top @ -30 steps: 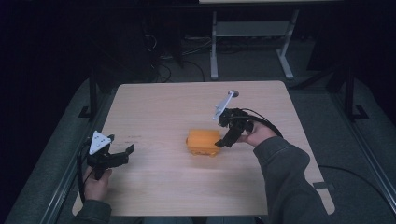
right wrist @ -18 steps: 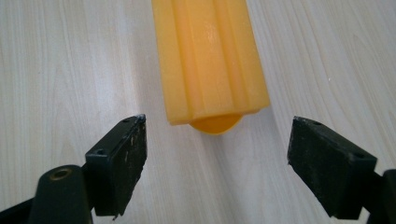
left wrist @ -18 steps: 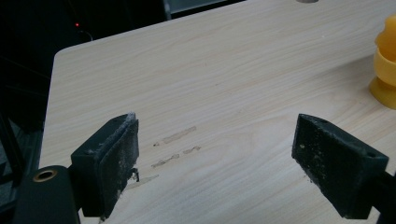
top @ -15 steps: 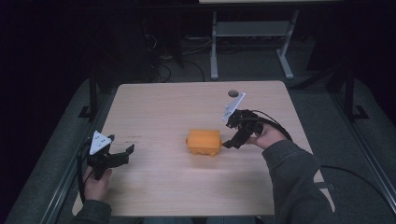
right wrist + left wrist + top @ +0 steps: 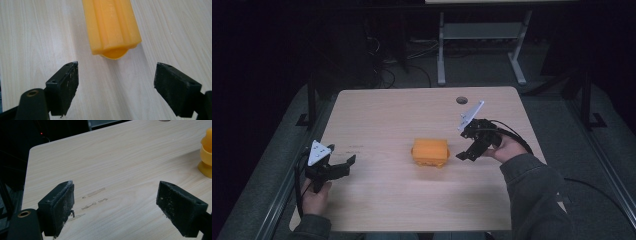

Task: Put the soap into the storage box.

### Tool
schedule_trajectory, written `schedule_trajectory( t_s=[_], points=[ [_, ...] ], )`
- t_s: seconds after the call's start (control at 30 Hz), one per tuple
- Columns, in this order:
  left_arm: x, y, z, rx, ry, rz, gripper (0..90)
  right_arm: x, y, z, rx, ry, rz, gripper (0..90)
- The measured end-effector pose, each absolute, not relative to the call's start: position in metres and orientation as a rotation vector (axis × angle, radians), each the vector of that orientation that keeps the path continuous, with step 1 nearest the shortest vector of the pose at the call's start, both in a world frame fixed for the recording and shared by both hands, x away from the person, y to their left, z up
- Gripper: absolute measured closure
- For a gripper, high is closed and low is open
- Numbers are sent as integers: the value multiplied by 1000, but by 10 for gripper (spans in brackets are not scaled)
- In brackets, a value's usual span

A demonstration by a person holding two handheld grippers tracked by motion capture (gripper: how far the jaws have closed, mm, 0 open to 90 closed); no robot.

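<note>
**High view first: orange block lies free between two open grippers**

High view: an orange plastic block (image 5: 430,152) lies near the middle of the wooden table (image 5: 412,110), touching neither tool. The right gripper (image 5: 467,151) sits at the block's 3 o'clock, just beside it, its jaws spread and pointing toward the block with a bare strip of table between. The left gripper (image 5: 343,166) rests well apart at the block's 9 o'clock, near the table's left edge, jaws likewise released. A round cable hole (image 5: 462,100) lies toward 1 o'clock from the block, near the far edge.

Left gripper view: the left gripper (image 5: 115,202) shows both black pads wide apart with nothing between them, over faint scuff marks (image 5: 93,198) on the wood. The orange plastic block (image 5: 206,152) appears at 2 o'clock, cut off by the frame edge, far beyond the jaws.

Right gripper view: the right gripper (image 5: 116,83) stands released, holding nothing. The orange plastic block (image 5: 111,25) lies at 12 o'clock, ahead of the gap and clear of both pads, its ribbed length running away from the camera and its rounded near end facing the jaws.
</note>
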State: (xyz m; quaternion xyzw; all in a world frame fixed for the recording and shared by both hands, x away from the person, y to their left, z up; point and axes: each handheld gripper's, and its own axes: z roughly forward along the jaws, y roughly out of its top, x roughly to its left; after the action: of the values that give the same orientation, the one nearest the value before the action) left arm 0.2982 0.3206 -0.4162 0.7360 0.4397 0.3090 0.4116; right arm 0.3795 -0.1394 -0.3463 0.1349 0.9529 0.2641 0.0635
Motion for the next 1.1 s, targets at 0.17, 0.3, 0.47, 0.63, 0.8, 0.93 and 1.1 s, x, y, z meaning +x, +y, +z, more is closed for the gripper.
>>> schedule_trajectory(
  t_s=[0.17, 0.3, 0.47, 0.63, 0.8, 0.93, 1.1],
  points=[
    [298, 321, -416, 1854, 1106, 778, 142, 374, -145, -349, 428, 2871, 809, 195],
    [298, 320, -416, 1855, 1106, 779, 141, 372, -149, -352, 443, 2869, 810, 195],
    [298, 320, -417, 1853, 1105, 779, 141, 368, -157, -358, 458, 2863, 811, 196],
    [298, 320, -417, 1856, 1105, 778, 142, 363, -165, -360, 476, 2853, 818, 196],
    [298, 320, -417, 1861, 1107, 777, 141, 357, -174, -363, 498, 2842, 819, 199],
    [298, 320, -417, 1860, 1107, 778, 142, 352, -181, -368, 519, 2837, 823, 199],
    [298, 319, -417, 1861, 1104, 778, 142, 347, -189, -372, 537, 2827, 829, 200]
  ],
)
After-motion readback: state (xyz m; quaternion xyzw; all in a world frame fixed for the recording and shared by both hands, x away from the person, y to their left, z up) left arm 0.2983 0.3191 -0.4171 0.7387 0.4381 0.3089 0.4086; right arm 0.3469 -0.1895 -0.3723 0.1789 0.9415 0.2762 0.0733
